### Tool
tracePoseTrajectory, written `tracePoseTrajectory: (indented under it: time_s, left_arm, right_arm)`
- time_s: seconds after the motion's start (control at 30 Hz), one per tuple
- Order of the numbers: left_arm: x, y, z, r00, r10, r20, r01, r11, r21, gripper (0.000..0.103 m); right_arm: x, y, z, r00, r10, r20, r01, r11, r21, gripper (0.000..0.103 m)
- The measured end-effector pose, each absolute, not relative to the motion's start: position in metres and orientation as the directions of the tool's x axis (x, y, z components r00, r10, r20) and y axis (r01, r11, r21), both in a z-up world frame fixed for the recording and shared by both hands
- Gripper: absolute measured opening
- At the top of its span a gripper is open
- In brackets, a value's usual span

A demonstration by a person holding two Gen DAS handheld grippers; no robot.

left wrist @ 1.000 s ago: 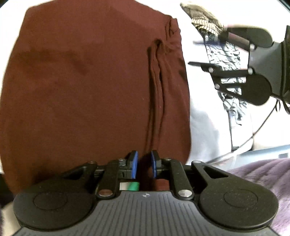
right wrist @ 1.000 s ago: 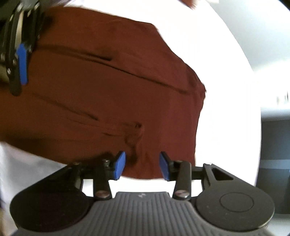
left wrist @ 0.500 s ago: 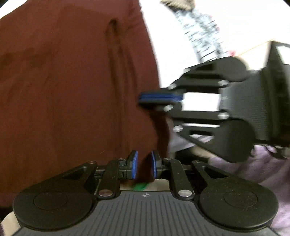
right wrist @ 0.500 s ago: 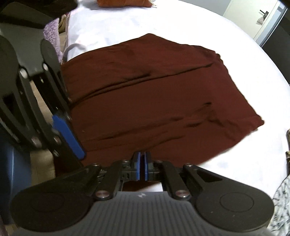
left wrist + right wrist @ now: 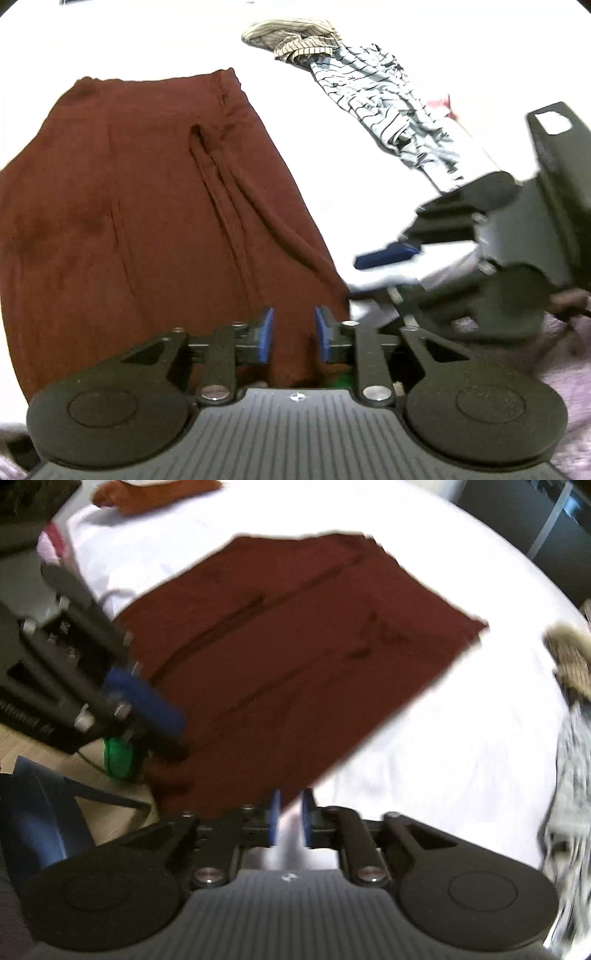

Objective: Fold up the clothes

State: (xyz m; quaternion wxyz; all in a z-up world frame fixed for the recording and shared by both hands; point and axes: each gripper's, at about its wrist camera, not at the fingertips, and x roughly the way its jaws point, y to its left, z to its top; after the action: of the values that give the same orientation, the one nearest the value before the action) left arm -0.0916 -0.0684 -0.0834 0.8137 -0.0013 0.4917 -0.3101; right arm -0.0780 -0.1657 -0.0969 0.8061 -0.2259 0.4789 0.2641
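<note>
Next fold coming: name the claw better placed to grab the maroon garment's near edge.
Probably left. Both claws' jaws have just been opening; the left claw has the maroon garment between them, the right claw only white sheet.

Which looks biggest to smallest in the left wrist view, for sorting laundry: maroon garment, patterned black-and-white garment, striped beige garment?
1. maroon garment
2. patterned black-and-white garment
3. striped beige garment, lying farthest away, so unsure

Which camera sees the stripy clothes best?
The left wrist view: the stripy clothes lie sharp and in full on the white bed. The right wrist view catches only a blurred strip of them at its right edge.
</note>
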Motion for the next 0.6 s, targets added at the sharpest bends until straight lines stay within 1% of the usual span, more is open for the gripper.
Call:
tracePoseTrajectory:
  time_s: [0.07, 0.17, 0.23, 0.27, 0.3, 0.33, 0.37, 0.5, 0.6]
  left_arm:
    - [-0.088, -0.081, -0.096, 0.313, -0.497, -0.810, 0.530, 0.799, -0.285, 0.024]
    - [-0.086, -0.092, -0.110, 0.332, -0.426, -0.842, 0.573, 0.800, -0.179, 0.024]
    - [-0.088, -0.100, -0.116, 0.341, -0.398, -0.852, 0.605, 0.787, -0.125, 0.023]
    - [-0.090, -0.100, -0.116, 0.347, -0.383, -0.856, 0.615, 0.782, -0.100, 0.018]
    - [-0.097, -0.091, -0.115, 0.355, -0.367, -0.860, 0.618, 0.782, -0.079, 0.010]
    - [-0.102, -0.083, -0.115, 0.358, -0.357, -0.863, 0.613, 0.787, -0.071, 0.005]
    - [-0.099, -0.080, -0.115, 0.356, -0.358, -0.863, 0.597, 0.798, -0.084, 0.001]
    - [-0.089, -0.068, -0.110, 0.319, -0.396, -0.861, 0.506, 0.839, -0.199, 0.000]
    - [-0.098, -0.063, -0.102, 0.317, -0.391, -0.864, 0.498, 0.844, -0.199, 0.000]
  right_arm:
    - [-0.090, -0.166, -0.097, 0.381, 0.226, -0.896, -0.623, 0.779, -0.069, 0.032]
    - [-0.102, -0.164, -0.100, 0.374, 0.232, -0.898, -0.606, 0.794, -0.048, 0.036]
    - [-0.108, -0.164, -0.104, 0.374, 0.228, -0.899, -0.601, 0.798, -0.047, 0.036]
    - [-0.110, -0.164, -0.106, 0.371, 0.230, -0.900, -0.600, 0.799, -0.044, 0.036]
    - [-0.112, -0.165, -0.109, 0.368, 0.232, -0.900, -0.600, 0.799, -0.039, 0.036]
    - [-0.111, -0.166, -0.110, 0.366, 0.238, -0.900, -0.599, 0.800, -0.031, 0.036]
    - [-0.111, -0.168, -0.111, 0.364, 0.244, -0.899, -0.597, 0.802, -0.024, 0.036]
    - [-0.109, -0.181, -0.112, 0.372, 0.249, -0.894, -0.572, 0.820, -0.009, 0.036]
    - [-0.116, -0.192, -0.109, 0.381, 0.245, -0.892, -0.545, 0.838, -0.003, 0.036]
